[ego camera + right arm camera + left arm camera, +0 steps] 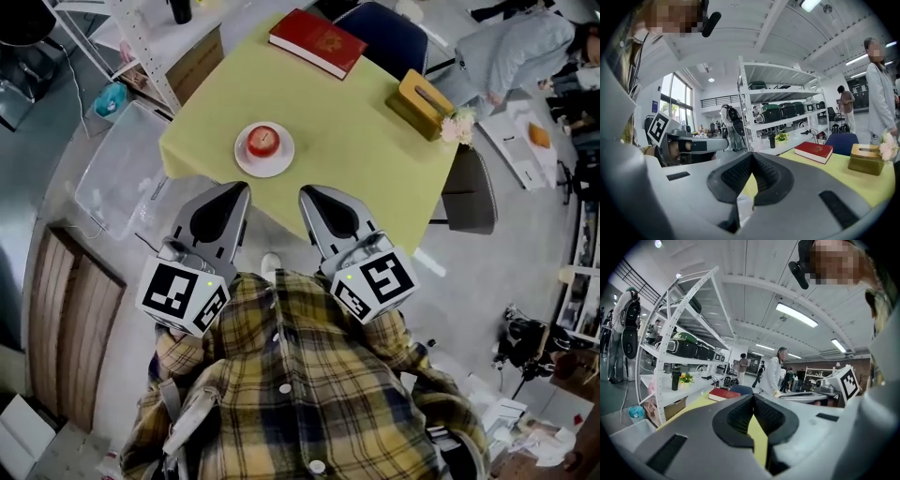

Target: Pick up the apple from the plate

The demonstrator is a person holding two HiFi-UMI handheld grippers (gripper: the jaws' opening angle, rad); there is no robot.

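The left gripper (234,192) is hovering short of the yellow counter's (375,141) near edge, its fingers pressed together on nothing, probably because no reach is under way yet. Just beyond, between both tools, the apple (263,141) is sitting upright in the middle of the white plate (244,163), untouched. The right gripper (311,195) is waiting alongside, its fingers likewise closed and empty. Whichever one is going for the apple is needing to open first.

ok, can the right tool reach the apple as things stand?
Probably yes. The apple sits alone on its plate near the table edge, with nothing between it and the right tool; the book and box lie far back. The tool is shut, so it must open first.
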